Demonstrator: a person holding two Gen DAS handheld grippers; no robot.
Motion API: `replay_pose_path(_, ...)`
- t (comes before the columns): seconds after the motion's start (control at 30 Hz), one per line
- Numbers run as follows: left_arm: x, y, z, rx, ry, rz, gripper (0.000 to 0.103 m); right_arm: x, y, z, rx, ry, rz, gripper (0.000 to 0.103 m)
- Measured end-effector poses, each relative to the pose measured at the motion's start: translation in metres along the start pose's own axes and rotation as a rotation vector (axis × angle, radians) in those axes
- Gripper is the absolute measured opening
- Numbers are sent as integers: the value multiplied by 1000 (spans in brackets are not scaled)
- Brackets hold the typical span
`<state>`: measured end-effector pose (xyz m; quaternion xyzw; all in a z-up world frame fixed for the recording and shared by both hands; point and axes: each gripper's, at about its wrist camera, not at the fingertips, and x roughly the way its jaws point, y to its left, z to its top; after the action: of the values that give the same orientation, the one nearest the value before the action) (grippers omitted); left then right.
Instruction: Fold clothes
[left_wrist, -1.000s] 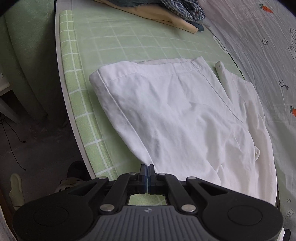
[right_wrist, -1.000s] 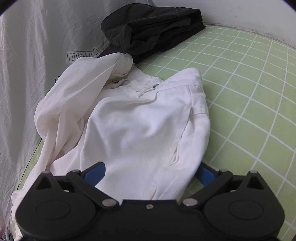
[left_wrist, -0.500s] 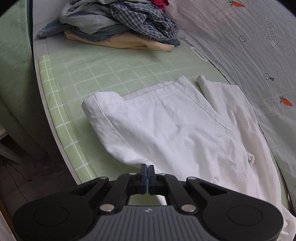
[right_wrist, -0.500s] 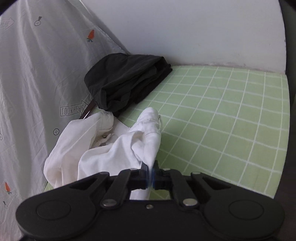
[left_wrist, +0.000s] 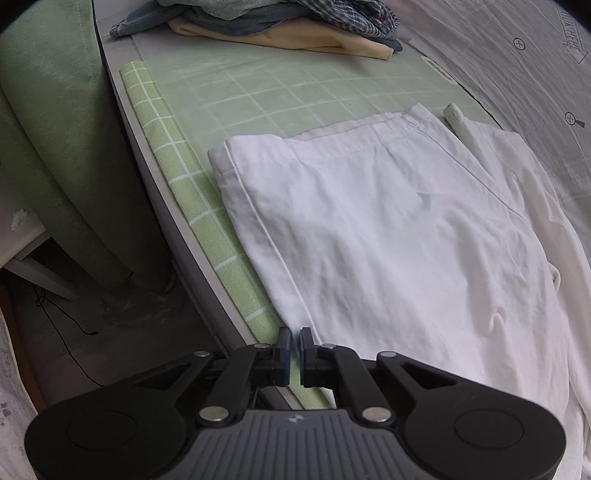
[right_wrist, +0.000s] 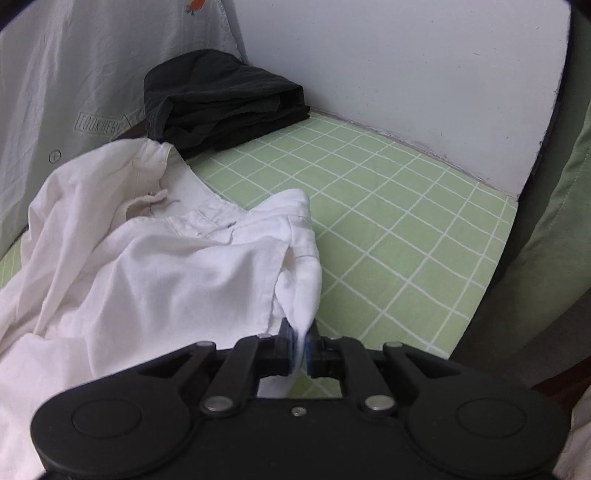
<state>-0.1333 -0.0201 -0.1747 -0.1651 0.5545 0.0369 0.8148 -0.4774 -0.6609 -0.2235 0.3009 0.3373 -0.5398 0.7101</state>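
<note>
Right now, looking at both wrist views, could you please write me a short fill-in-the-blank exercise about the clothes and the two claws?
1. The right claw is shut on a corner of the ____ garment.
2. The folded garment by the wall is ____.
3. The mat under the clothes is ____ with white grid lines.
4. On the pile of clothes, the top garment has a ____ pattern.

Missing words: white; black; green; checked

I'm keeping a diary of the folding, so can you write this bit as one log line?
step: fold white garment | left gripper: shut, just opening | right gripper: shut on garment corner | surface: green checked mat
</note>
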Motion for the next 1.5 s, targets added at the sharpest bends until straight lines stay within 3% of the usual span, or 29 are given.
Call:
replay_pose_path(0.03,-3,-2,2,8,-11,-5,9,2,4,-1,-18,13,-15,9)
replay_pose_path(0.1,-13,-3,8,33,-51,-17,25,-2,15,-4,-68,-20,-58,15)
replay_pose_path(0.13,-19,-4,12,45,-72,-23,37,-6,21,-4,-102,-46,-83,32)
replay_pose_path(0.17,-24,-4,15,57,-92,-29,45,-9,27,-5,-136,-71,-108,56)
replay_pose_path(0.27,-28,-4,33,79,-136,-20,64,-23,47,-4,-209,-156,-145,82)
replay_pose_path(0.37,-28,-6,52,123,-169,5,83,-32,68,-6,-224,-181,-115,100)
replay_pose_path(0.53,-6,-10,82,272,-141,45,87,-39,116,-30,-258,-131,-23,100)
replay_pose_path(0.7,23,-2,106,296,-66,56,87,-45,164,-71,-316,-44,66,100)
replay_pose_path(0.8,33,4,115,331,-39,33,87,-52,187,-99,-363,1,86,100)
replay_pose_path(0.97,39,5,130,406,-34,-85,87,-58,210,-133,-391,50,90,100)
replay_pose_path(1.13,49,-15,139,560,-25,-124,87,-60,223,-154,-329,80,84,101)
replay_pose_path(1.33,65,-26,136,689,8,-105,86,-71,229,-175,-231,60,84,103)
replay_pose_path(1.4,64,-25,130,727,-10,-98,83,-75,230,-180,-219,51,76,103)
replay_pose_path(1.5,58,-24,122,789,-53,-120,58,-80,232,-190,-207,30,70,103)
